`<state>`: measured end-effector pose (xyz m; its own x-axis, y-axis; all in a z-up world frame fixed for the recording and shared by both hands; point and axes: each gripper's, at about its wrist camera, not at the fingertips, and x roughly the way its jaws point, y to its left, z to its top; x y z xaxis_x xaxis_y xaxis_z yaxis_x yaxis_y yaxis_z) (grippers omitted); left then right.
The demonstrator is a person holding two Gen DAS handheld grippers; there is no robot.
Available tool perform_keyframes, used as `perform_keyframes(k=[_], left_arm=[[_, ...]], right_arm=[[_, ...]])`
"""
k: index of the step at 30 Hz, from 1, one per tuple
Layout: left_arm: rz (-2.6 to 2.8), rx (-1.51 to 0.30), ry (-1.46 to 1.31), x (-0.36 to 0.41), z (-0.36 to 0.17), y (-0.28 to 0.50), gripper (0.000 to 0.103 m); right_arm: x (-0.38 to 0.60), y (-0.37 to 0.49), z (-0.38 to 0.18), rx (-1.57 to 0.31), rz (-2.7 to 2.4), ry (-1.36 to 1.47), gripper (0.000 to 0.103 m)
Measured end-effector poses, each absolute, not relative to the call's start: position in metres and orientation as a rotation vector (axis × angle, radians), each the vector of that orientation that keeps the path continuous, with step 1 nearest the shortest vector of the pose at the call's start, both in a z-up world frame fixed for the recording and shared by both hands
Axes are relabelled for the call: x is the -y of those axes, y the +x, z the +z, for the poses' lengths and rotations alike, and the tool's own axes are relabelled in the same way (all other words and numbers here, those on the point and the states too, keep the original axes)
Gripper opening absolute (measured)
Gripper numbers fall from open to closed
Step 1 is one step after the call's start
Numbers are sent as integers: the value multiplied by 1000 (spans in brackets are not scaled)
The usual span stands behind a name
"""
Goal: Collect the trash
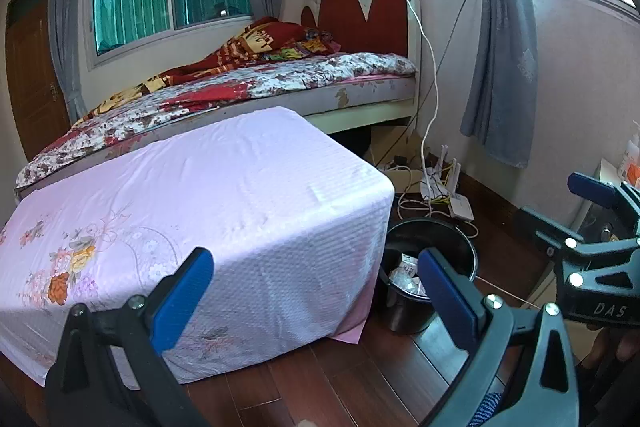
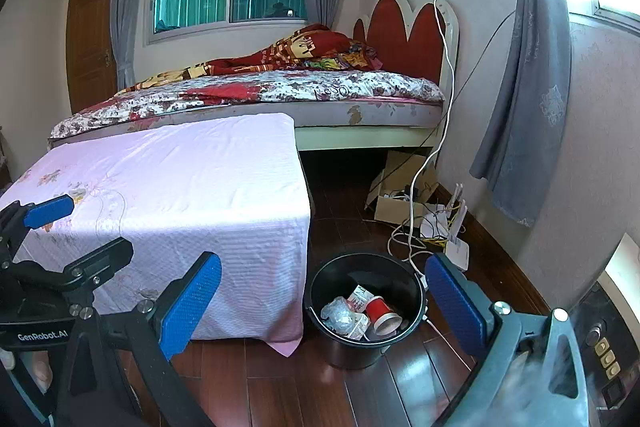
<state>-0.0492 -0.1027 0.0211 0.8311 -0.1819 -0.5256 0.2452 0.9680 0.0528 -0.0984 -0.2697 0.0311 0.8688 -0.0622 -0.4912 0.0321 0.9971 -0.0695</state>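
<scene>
1. Left gripper (image 1: 316,291): jaws spread wide, nothing betw. the blue pads (image 1: 182,297). Held above the floor near the front corner of the table; also seen at the left edge of the right wrist view.
2. Right gripper (image 2: 322,307): jaws spread wide, empty. Its blue pads (image 2: 190,303) frame the bin in its own view; in the left wrist view its body shows at the right edge w/ "DAS" lettering.
3. Bin (image 2: 416,297): black, round, upright on the floor just beside the table's right side, below and betw. the two grippers.
4. Trash in bin: red paper cup (image 2: 380,313) lying on its side, open end toward the camera; crumpled clear plastic (image 2: 340,315) to its left; small white carton (image 2: 360,295) behind; another white carton piece (image 2: 358,327) in front.
5. Table (image 1: 200,195): low, covered w/ a pink cloth, flower print at the near-left part. Top is bare.
6. Floor (image 2: 280,387): dark red-brown wood boards.
7. Bed (image 2: 280,91): behind the table, floral cover, red blanket (image 2: 312,47) bunched near the red headboard (image 2: 404,35).
8. Far right of the bed: white cable (image 2: 440,107) hanging down the wall, cardboard box (image 2: 394,205), white router (image 2: 456,247) and tangled cords on the floor.
9. Grey curtain (image 2: 524,107) at the right window; wooden door (image 2: 90,43) far left.
</scene>
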Motion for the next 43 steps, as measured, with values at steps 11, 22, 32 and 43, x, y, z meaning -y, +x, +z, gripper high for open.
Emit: perform_keyframes(k=[11, 22, 32, 43], left_arm=[[-225, -544, 120, 102, 21, -48, 102], [-222, -544, 123, 101, 21, -47, 102], [-225, -543, 125, 99, 20, -48, 102], [-251, -530, 113, 96, 19, -48, 102]], right_arm=[[269, -98, 31, -518, -50, -57, 103], [269, -98, 31, -519, -52, -57, 103], [269, -98, 29, -517, -52, -56, 103], [270, -95, 30, -526, -55, -58, 103]])
